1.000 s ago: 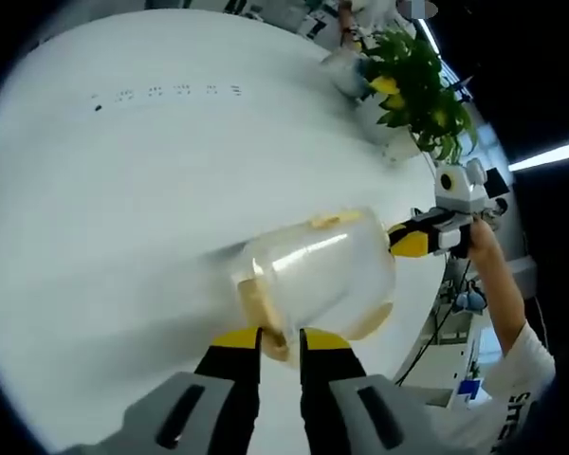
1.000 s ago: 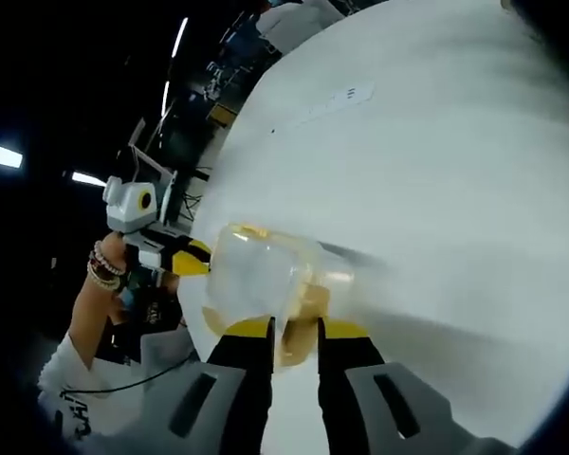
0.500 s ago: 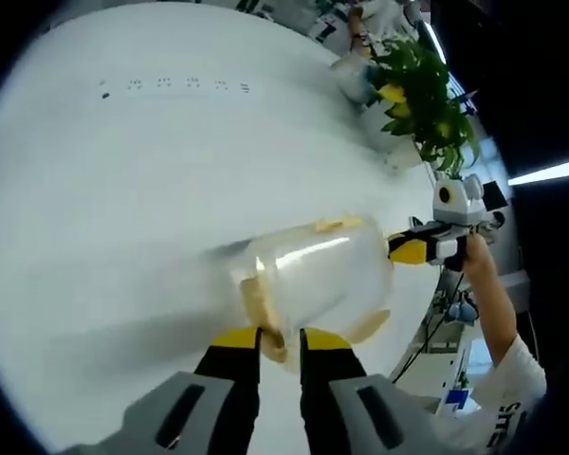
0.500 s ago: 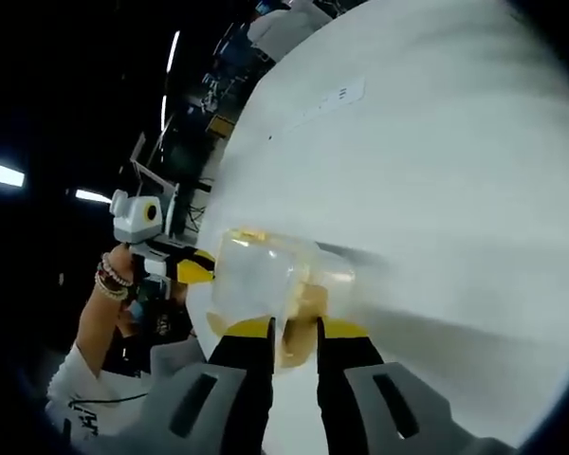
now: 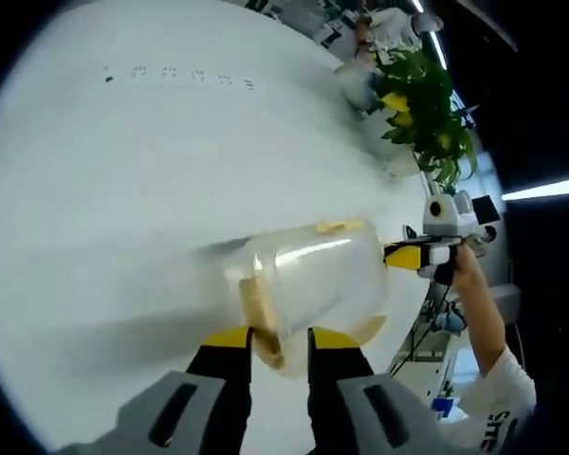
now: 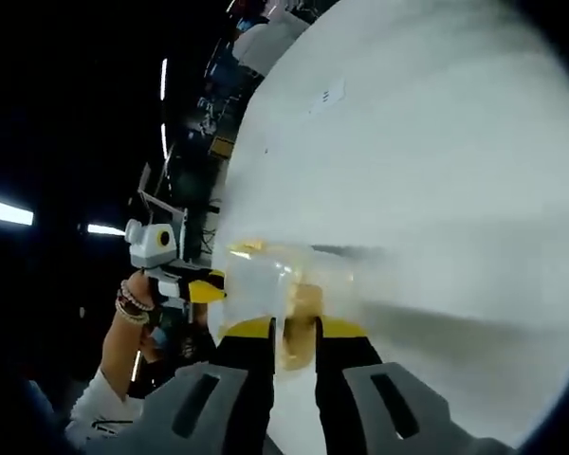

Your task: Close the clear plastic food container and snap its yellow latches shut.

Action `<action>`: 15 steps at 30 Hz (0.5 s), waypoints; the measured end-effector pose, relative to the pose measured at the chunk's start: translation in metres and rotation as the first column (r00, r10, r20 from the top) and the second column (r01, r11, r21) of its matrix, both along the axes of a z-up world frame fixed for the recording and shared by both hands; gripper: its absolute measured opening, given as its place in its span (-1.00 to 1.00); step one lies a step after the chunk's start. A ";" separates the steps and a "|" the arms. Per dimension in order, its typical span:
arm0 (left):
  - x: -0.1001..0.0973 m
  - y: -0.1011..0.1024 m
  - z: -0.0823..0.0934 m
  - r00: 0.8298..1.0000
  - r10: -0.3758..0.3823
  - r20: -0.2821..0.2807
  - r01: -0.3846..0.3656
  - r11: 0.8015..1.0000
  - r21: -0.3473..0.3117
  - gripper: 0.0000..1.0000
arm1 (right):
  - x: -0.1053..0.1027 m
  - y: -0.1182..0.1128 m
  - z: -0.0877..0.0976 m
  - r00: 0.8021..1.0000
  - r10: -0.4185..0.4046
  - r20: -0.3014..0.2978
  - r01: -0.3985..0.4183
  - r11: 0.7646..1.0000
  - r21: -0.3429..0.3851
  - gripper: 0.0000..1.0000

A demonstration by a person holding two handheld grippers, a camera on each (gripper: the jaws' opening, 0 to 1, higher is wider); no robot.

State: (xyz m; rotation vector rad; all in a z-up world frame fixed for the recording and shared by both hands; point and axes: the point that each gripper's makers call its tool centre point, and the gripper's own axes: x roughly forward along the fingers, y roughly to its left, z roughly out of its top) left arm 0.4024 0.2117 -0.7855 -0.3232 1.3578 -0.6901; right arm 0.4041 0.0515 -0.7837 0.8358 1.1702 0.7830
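You can read nothing here: the small dark marks (image 5: 175,76) printed on the white desk (image 5: 123,190) are too blurred to make out.

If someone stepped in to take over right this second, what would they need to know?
Left gripper: shut on a yellow latch at one end of the clear container.
Right gripper: shut on the latch at the opposite end.
The container sits on the white table, held between both grippers.
Done: lid appears to be on.
Left: whether the latches are snapped is unclear; press each until it seats, then release.
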 end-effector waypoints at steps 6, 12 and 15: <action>0.000 0.000 -0.003 1.000 -0.018 -0.011 0.018 1.000 0.012 -0.70 | 0.003 0.004 0.000 1.000 0.010 0.004 -0.010 0.999 -0.041 -0.79; -0.001 -0.002 -0.003 1.000 -0.028 0.012 0.028 0.999 0.029 -0.67 | 0.001 0.005 0.001 0.996 0.067 0.065 -0.062 0.995 -0.073 -0.76; 0.001 -0.002 0.000 0.992 -0.083 0.094 0.076 0.995 0.071 -0.65 | -0.009 0.007 0.004 0.992 0.082 0.100 -0.072 0.992 -0.101 -0.74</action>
